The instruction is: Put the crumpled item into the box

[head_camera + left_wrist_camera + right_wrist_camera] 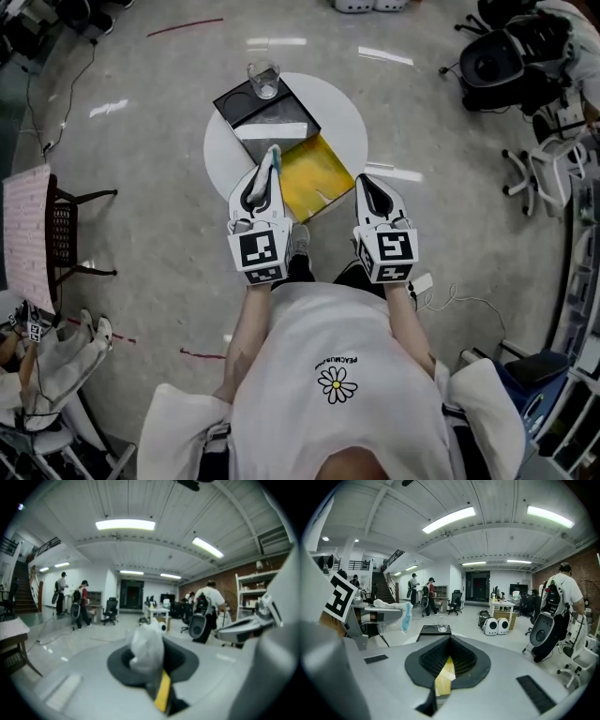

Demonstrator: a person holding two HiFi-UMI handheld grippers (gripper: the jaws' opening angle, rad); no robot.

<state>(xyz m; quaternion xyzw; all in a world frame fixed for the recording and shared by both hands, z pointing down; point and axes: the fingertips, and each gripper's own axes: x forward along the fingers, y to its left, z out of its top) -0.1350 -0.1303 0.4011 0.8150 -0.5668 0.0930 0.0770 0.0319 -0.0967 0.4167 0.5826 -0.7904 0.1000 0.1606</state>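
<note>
The crumpled item (271,161), a white wad with a pale blue edge, is pinched at the tip of my left gripper (270,169). In the left gripper view the wad (147,649) fills the space between the jaws. It hangs over the left edge of the open yellow box (317,174) on the round white table (342,122). My right gripper (367,184) hovers at the box's right side, shut with nothing in it. Yellow shows below its closed jaws in the right gripper view, where the held wad (395,609) appears at the left.
A black tray (240,103) with a drinking glass (263,79) and a white strip (273,130) lies at the table's far side. A dark chair (67,234) stands to the left. Office chairs (506,56) and people fill the room beyond.
</note>
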